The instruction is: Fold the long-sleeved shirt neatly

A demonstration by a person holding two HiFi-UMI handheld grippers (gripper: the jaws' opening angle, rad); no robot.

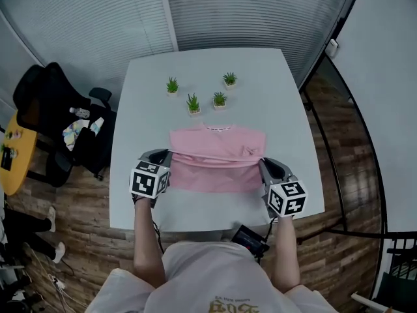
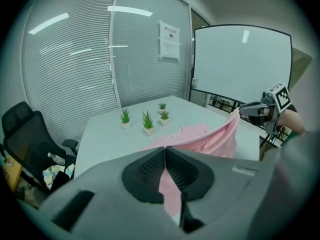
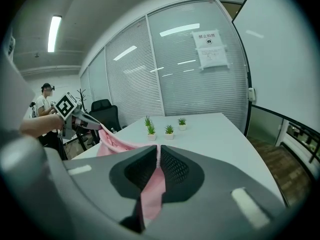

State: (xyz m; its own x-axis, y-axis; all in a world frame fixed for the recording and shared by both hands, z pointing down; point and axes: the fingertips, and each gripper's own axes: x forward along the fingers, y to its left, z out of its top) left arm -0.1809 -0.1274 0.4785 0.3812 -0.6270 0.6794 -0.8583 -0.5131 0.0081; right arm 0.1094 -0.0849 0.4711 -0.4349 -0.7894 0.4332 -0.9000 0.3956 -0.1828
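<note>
A pink long-sleeved shirt (image 1: 218, 150) lies on the white table (image 1: 208, 77), its collar toward the far side. Its near part is lifted off the table and stretched between my two grippers. My left gripper (image 1: 168, 158) is shut on the shirt's left edge; pink cloth (image 2: 170, 189) runs between its black pads. My right gripper (image 1: 263, 165) is shut on the right edge, with cloth (image 3: 152, 189) hanging through its pads. From the left gripper view the right gripper (image 2: 252, 109) shows across the cloth; the right gripper view shows the left gripper (image 3: 82, 120) the same way.
Several small potted plants (image 1: 194, 103) stand on the table just beyond the shirt's collar. A black office chair (image 1: 45, 100) with items on it is at the table's left. Blinds cover the glass wall behind. A whiteboard (image 2: 240, 64) stands to the right.
</note>
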